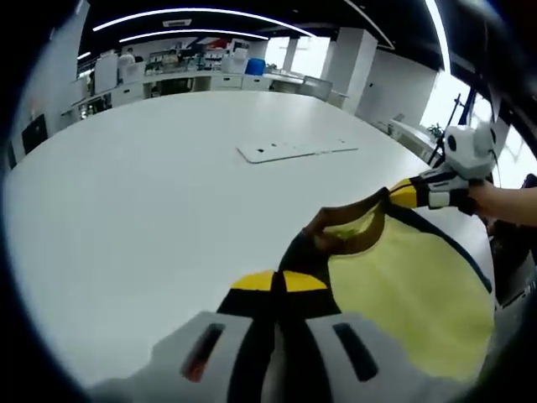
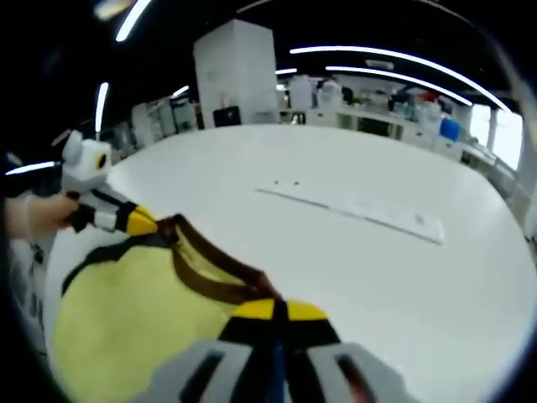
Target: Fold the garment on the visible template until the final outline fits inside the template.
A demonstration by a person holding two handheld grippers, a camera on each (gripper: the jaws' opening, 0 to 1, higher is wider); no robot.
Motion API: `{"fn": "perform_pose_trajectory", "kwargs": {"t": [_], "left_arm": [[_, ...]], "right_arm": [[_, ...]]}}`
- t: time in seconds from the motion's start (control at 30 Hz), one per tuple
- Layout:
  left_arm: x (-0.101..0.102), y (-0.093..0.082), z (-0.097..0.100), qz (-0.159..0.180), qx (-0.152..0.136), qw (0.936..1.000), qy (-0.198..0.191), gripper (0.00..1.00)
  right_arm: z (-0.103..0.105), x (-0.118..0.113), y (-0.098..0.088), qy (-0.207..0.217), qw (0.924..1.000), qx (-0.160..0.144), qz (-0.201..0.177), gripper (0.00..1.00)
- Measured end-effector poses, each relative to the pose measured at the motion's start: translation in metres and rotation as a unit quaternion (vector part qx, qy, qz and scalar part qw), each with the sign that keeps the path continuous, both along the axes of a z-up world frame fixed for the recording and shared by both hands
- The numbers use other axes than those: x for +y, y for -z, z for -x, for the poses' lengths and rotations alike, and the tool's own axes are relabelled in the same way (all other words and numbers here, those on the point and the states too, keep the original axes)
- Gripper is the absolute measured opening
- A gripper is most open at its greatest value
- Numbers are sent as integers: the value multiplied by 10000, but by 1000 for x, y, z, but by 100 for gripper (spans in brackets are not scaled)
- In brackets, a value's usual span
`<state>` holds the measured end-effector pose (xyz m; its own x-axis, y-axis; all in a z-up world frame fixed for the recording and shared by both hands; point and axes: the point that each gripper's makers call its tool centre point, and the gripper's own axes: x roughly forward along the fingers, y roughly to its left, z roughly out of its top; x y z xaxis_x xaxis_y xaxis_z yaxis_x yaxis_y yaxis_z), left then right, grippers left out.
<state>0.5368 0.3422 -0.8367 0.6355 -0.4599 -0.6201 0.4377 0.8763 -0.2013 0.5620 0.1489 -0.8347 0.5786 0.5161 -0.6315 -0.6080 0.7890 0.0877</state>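
Left gripper view: the large round white table (image 1: 126,210) carries a flat white rectangular panel (image 1: 298,149), possibly the template; this cannot be confirmed. The yellow fabric garment with dark brown collar (image 1: 411,290) is held on the table's near side, well short of the panel. Left gripper (image 1: 278,281) and right gripper (image 2: 278,311) are each closed on the collar edge. Risks: a slipped pinch, or uneven pulling skewing the fold. The garment's lower part is cut off.

White table (image 1: 151,193), counters (image 1: 193,82) behind, ceiling light strips (image 1: 193,13), bright windows (image 1: 440,96) at the side
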Motion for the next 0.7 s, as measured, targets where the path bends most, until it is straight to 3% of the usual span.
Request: {"fn": "perform_pose_trajectory", "kwargs": {"t": [0.07,0.13,0.27,0.4,0.53,0.7], "left_arm": [[0,1,1,1,-12,10000,6,0],[-1,-1,5,52,-31,10000,-6,0],[0,-5,8,121,-100,9999,11,14],[1,-14,15,81,-267,9995,114,35],[-2,-30,21,218,-427,9987,180,59],[2,-46,24,320,-547,9978,167,86]], "right_arm": [[1,-1,0,0,10000,24,-37,1],[4,-2,-2,37,9999,82,-87,10],[6,-10,-6,33,10000,20,-46,30],[10,-9,-16,139,9989,79,-433,46],[19,-5,-24,74,9984,103,-546,70],[34,-6,-31,-22,9985,128,-525,87]]}}
